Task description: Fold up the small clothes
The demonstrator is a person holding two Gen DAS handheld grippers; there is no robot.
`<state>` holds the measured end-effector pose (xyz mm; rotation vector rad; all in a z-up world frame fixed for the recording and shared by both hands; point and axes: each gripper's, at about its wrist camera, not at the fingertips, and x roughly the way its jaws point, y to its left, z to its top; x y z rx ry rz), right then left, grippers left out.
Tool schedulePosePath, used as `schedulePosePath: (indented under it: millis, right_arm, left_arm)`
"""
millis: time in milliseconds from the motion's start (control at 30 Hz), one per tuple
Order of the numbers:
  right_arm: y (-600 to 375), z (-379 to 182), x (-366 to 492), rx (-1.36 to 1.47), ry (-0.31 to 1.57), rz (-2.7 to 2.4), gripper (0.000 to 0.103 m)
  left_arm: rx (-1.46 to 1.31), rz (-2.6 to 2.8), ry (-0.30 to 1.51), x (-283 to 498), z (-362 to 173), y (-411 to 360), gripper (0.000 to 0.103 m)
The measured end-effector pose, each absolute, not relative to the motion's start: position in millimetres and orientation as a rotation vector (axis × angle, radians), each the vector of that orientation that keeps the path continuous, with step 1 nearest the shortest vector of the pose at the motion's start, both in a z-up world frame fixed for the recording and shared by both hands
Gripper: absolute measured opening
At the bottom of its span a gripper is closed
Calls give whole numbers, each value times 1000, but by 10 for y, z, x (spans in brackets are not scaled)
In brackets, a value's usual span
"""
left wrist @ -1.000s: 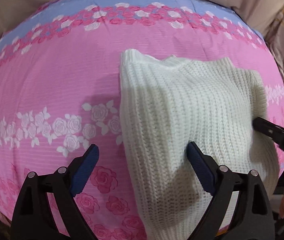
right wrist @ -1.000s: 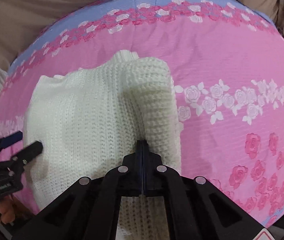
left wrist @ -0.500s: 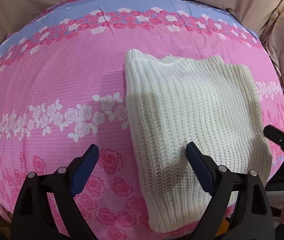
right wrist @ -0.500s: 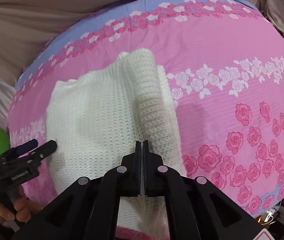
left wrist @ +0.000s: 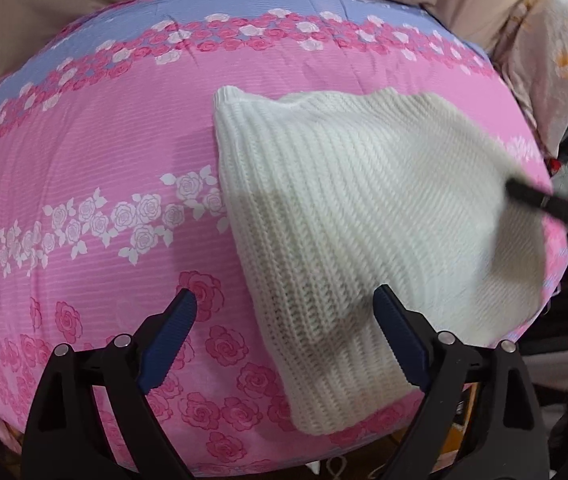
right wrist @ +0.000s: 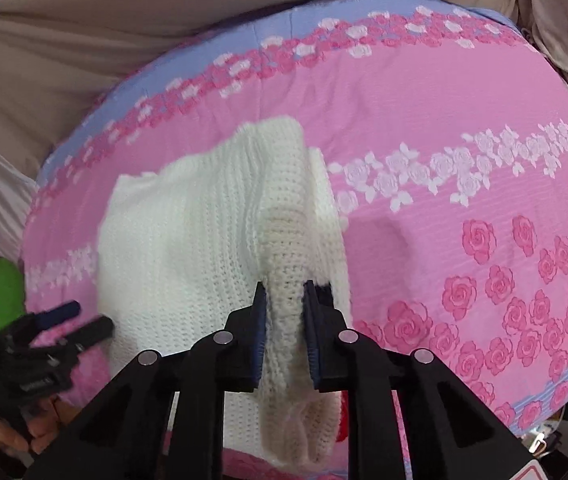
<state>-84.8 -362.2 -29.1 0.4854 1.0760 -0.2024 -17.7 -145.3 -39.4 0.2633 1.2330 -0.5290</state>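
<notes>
Clamped in the right gripper (right wrist: 286,322): a raised ridge of the white knit sweater (left wrist: 348,216), lying on a pink rose-print bedspread (left wrist: 83,160). Poised with jaws wide apart over the sweater's near left edge: the left gripper (left wrist: 286,322). Beyond the bed, beige fabric (right wrist: 83,20). Seen only from the right wrist: the pinched fold.

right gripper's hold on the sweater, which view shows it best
Right wrist view: the right gripper pinches a raised fold of the white sweater between its pads. The left wrist view shows only a blurred finger at the sweater's far edge.
</notes>
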Motion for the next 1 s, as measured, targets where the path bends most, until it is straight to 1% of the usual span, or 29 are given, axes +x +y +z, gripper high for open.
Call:
schedulePosePath:
  millis: [67,100,167,200,233,267,300,333,367,400,500,600,633,700,733,833,867,900,933,967,1000]
  right_arm:
    - [-3677,-139,-842,483,1026,-202,14]
    - [-3699,-152,-832,486,1025,-197,14]
    - [-3746,-424,-773,467,1096,-211,15]
    - [-3771,-688,-741,455,1183,-231,17]
    - [-3805,-816,-781,502,1195,-228,19]
    - [-3834,-784,-829,544,1169,-227,25]
    - [-3848,-696,-875,576,1152,-217,26]
    - [-3851,-625,-911,585,1137,-219,37]
    - [-3852,-570,-944,590,1124,-219,55]
    - [-3851,-547,-969,589,1116,-215,60]
    - [-3863,-700,-955,592,1148,-199,65]
    - [-3928,-978,-918,727,1157,-159,72]
    - [-3927,-1039,-920,772,1149,-142,73]
    - [-3934,-1141,-896,856,1128,-108,81]
    - [-3929,-1145,-894,870,1104,-101,86]
    - [-3871,-1141,-831,851,1083,-88,87]
    - [-3855,-1140,-809,847,1081,-85,82]
    - [-3845,-1133,-786,843,1085,-82,75]
    - [-3839,-1132,-768,849,1090,-66,57]
    - [-3844,-1132,-752,869,1089,-53,43]
    - [-3853,-1110,-758,892,1079,-45,40]
  left_arm:
    - [301,-514,1248,-178,-529,-1478,90]
    - [299,-502,1266,-162,-613,-1489,90]
    - [265,-499,1299,-133,-678,-1482,90]
    - [244,-502,1302,-124,-633,-1463,90]
    - [210,-525,1293,-118,-569,-1439,88]
    - [171,-551,1286,-113,-515,-1418,89]
    - [106,-583,1283,-81,-468,-1380,91]
    - [46,-599,1290,-44,-463,-1348,92]
    - [-8,-605,1303,2,-486,-1327,93]
    - [-68,-606,1331,64,-558,-1325,93]
    - [-179,-575,1419,255,-828,-1316,93]
    - [-309,-593,1459,356,-1030,-1322,93]
    - [-337,-603,1443,367,-1043,-1327,98]
    - [-334,-606,1404,366,-1030,-1375,98]
    - [-325,-604,1398,365,-1022,-1405,98]
    - [-314,-610,1411,365,-994,-1510,88]
    - [-299,-611,1410,379,-970,-1522,80]
    - [-272,-621,1404,363,-907,-1569,75]
    - [-244,-629,1401,361,-851,-1600,66]
    - [-219,-640,1397,349,-798,-1621,57]
    - [-192,-656,1391,333,-719,-1654,54]
